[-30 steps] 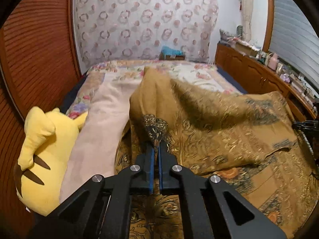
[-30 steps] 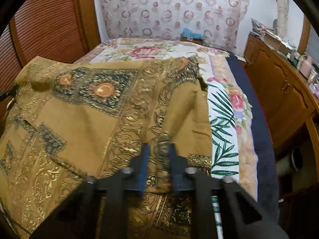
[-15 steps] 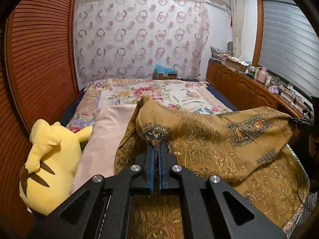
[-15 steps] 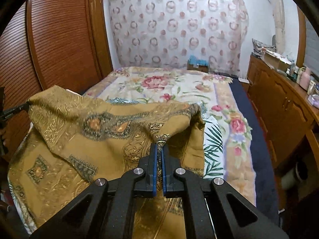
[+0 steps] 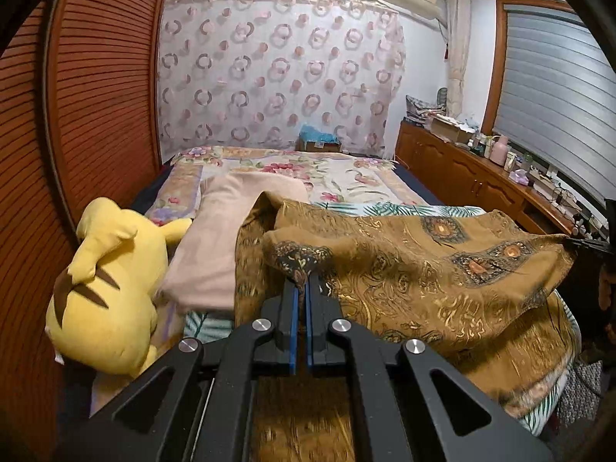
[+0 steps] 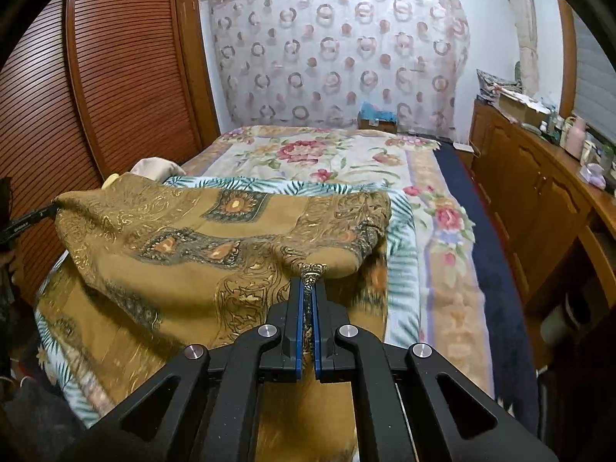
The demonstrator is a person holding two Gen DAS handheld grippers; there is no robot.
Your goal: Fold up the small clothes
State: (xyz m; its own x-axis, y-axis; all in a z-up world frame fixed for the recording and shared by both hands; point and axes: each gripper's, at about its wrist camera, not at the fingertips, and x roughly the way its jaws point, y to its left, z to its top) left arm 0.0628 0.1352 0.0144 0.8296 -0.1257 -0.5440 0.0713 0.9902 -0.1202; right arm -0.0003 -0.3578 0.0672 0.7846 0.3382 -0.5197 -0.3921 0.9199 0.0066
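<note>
Cloth across bed's near edge; plush at left edge, pillow between; cabinet right of bed.

Bedroom with a floral-covered bed against a ring-patterned curtain. Louvred wooden doors alongside. Opposite, a cluttered wooden cabinet beneath closed blinds.
</note>
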